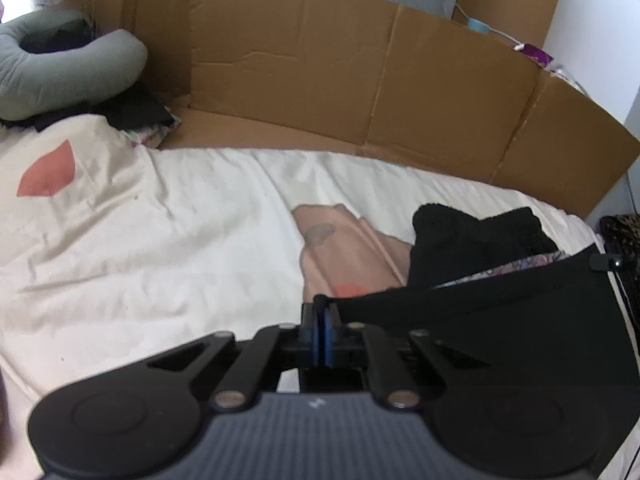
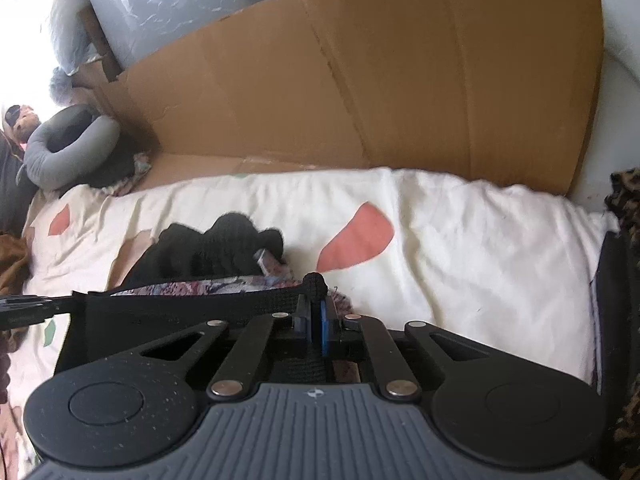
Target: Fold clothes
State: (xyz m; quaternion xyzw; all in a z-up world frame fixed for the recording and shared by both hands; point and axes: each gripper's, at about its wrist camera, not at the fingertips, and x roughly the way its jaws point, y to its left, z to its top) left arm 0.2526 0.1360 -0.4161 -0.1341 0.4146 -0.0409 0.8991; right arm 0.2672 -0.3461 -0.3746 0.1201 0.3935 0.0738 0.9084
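Note:
A black garment (image 1: 500, 320) is stretched taut between my two grippers above the bed. My left gripper (image 1: 323, 312) is shut on its left corner. My right gripper (image 2: 318, 300) is shut on its other corner, where the black band (image 2: 192, 300) bunches at the fingertips. In the left wrist view the right gripper (image 1: 606, 260) shows small at the far right edge of the cloth; in the right wrist view the left gripper (image 2: 24, 308) shows at the far left. A crumpled black garment (image 1: 472, 240) over patterned fabric (image 2: 192, 286) lies on the cream bedsheet (image 1: 160, 240) beyond.
A brown cardboard sheet (image 1: 360, 80) stands as a wall along the far side of the bed. A grey ring pillow (image 1: 60, 76) with dark clothes under it lies at the far left. A pink cloth (image 1: 344, 248) lies on the sheet. Leopard-print fabric (image 2: 628, 200) is at the right edge.

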